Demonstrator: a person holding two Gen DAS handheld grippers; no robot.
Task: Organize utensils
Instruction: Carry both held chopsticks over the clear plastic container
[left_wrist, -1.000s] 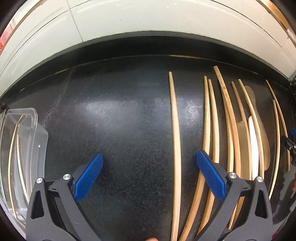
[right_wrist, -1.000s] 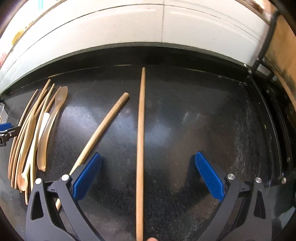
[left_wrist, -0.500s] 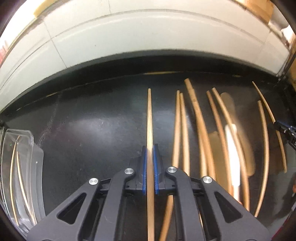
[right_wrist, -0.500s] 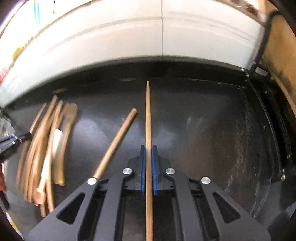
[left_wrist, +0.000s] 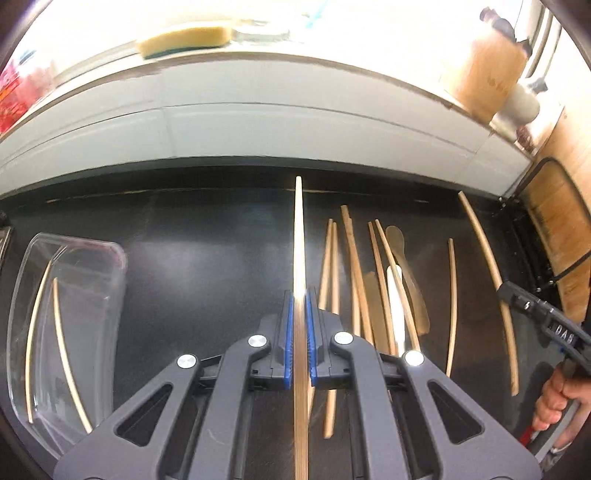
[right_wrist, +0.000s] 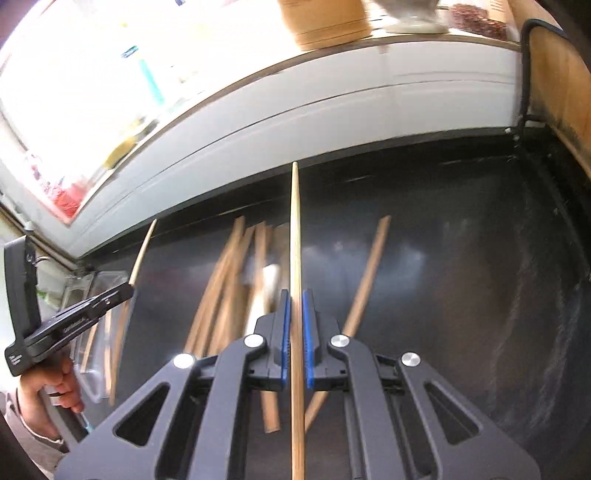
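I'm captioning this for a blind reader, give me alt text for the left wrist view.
The left gripper is shut on a long pale wooden chopstick above a black countertop. More wooden utensils lie scattered to its right; a clear plastic tray holding two chopsticks sits at left.

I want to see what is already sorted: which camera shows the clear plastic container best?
The left wrist view: the clear plastic container shows nearly whole, two chopsticks inside. The right wrist view catches only a blurred part behind the left gripper.
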